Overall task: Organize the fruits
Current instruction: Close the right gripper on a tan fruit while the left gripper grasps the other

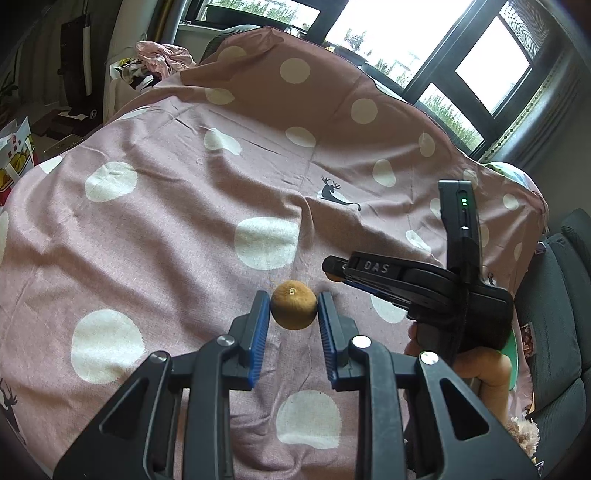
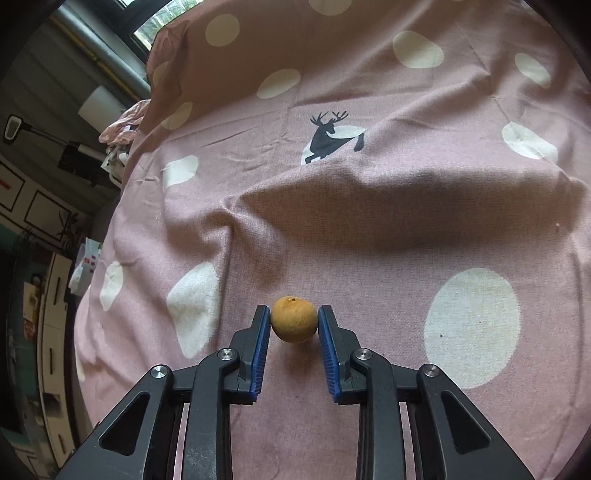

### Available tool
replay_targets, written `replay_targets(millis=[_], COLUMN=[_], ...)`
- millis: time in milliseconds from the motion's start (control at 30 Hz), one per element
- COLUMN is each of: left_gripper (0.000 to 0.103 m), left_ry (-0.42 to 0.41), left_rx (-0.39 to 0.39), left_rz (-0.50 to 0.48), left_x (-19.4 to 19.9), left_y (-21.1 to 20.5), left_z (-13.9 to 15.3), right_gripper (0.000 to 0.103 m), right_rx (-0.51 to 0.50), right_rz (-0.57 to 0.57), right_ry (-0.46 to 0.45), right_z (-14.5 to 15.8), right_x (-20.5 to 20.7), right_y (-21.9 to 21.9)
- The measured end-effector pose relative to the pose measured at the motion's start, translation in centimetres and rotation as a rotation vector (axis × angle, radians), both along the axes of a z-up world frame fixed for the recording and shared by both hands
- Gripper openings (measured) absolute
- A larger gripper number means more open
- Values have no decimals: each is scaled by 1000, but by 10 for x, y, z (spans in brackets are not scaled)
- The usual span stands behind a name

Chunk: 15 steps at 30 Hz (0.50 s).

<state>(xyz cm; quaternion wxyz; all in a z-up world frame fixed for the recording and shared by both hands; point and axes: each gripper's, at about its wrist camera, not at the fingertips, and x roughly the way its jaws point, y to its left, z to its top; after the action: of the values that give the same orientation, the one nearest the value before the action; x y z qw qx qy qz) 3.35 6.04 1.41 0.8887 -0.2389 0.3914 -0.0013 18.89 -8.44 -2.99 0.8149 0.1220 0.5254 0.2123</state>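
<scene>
Two fruits are clamped: the left gripper [image 1: 293, 308] grips a brownish fruit [image 1: 294, 305], the right gripper [image 2: 294, 325] a yellow-orange fruit [image 2: 294, 319], both low over the spotted pink cloth [image 1: 166, 229]. Maintain even pad pressure; round fruit likely rolls. Windows [image 1: 399, 33] stand behind.

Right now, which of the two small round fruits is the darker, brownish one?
The brownish fruit gripped in the left claw, with a pale stem scar on top. The yellow-orange fruit in the right claw is clearly lighter.
</scene>
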Motion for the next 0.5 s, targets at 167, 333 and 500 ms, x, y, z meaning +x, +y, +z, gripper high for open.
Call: replay_targets(millis=[167,333,500], left_gripper=[26,26,26], left_ry=[20,28,65], left_rx=[36,59,96], left_rz=[-41,-117,-195], left_x=[3,5,9], left_y=[-17,-44,-73], left_z=[-4,-9,-20], right_gripper=[28,28,28], right_rx=[-11,-70,-79], right_rz=[-23,-59,-90], right_ry=[-14,8,-5], right_z=[4,-2,0], right_x=[-32,-68,-97], right_y=[-37,-80,-109])
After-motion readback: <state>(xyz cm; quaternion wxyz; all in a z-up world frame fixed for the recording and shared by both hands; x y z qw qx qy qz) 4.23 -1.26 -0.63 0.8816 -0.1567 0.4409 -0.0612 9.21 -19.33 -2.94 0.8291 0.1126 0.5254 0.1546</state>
